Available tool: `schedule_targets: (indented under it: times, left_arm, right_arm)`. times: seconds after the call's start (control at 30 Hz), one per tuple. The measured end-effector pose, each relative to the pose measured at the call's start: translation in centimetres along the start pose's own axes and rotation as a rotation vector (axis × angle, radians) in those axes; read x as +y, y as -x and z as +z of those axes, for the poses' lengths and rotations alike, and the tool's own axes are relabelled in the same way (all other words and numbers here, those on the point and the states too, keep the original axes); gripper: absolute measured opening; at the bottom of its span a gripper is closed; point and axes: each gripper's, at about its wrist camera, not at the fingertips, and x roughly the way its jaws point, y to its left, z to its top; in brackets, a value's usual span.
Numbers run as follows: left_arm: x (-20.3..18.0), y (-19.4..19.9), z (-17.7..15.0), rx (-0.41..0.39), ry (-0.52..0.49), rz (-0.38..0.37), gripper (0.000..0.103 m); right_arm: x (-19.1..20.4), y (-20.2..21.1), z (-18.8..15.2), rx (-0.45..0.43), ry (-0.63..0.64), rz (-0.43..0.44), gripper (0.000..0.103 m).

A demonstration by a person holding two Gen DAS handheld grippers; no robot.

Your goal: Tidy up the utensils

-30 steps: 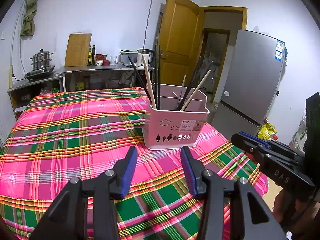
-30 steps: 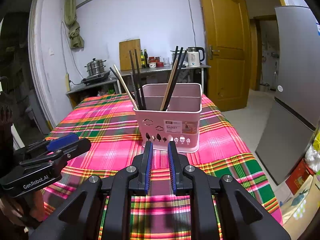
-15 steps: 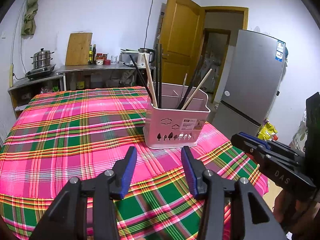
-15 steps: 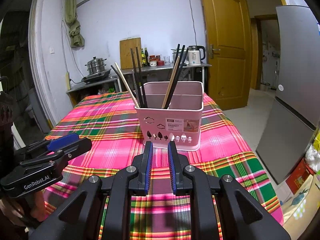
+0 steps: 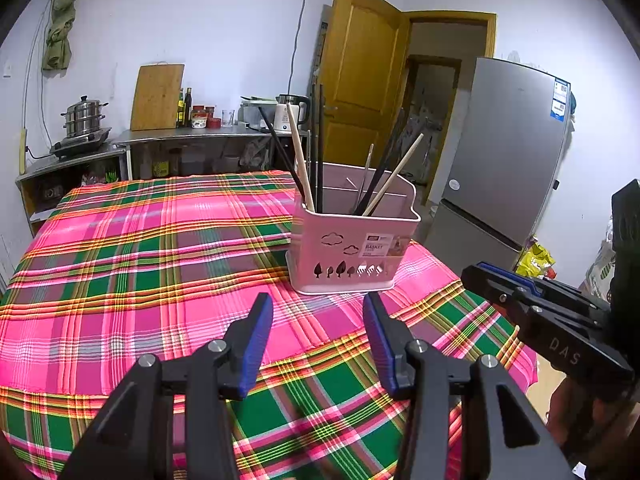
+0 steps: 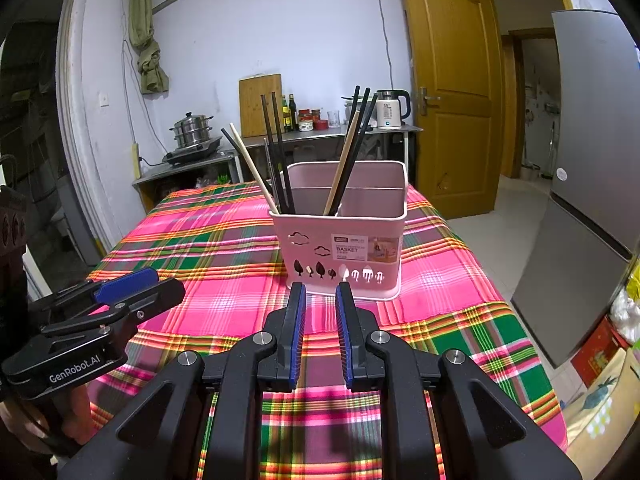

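Observation:
A pink utensil basket [image 5: 352,248] [image 6: 344,240] stands upright on the plaid tablecloth [image 5: 140,260] [image 6: 200,248]. Several black and wooden chopsticks [image 5: 300,152] [image 6: 276,148] lean inside it, in its left and middle compartments. My left gripper [image 5: 318,298] hovers just in front of the basket, jaws well apart, nothing between them. My right gripper [image 6: 321,287] points at the basket's front base with a narrow gap between its blue pads and holds nothing. Each gripper shows at the edge of the other's view: the right gripper [image 5: 476,272] and the left gripper [image 6: 160,280].
A grey fridge [image 5: 508,152] [image 6: 592,160] stands to the right beyond the table edge. Behind the table, a counter [image 5: 192,136] carries a kettle [image 6: 392,110], bottles, a cutting board and a steamer pot [image 5: 84,116]. A wooden door [image 6: 452,80] stands open.

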Motion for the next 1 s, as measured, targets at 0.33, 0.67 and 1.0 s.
schedule_targets:
  times: [0.33,0.67,1.0]
  left_arm:
    - [-0.15,0.0,-0.13,0.007,-0.007,0.001,0.049]
    - [-0.56,-0.14,-0.23,0.012,-0.031,0.011,0.049]
    - [-0.46,-0.3,-0.28,0.016,-0.024,0.011,0.049]
  right_arm:
    - [0.05,-0.12,-0.04,0.002,0.0,-0.001,0.016]
    - [0.06,-0.22,-0.32,0.004,-0.002,-0.002,0.016]
    - [-0.38,-0.42,-0.41,0.005,-0.002,-0.004,0.016]
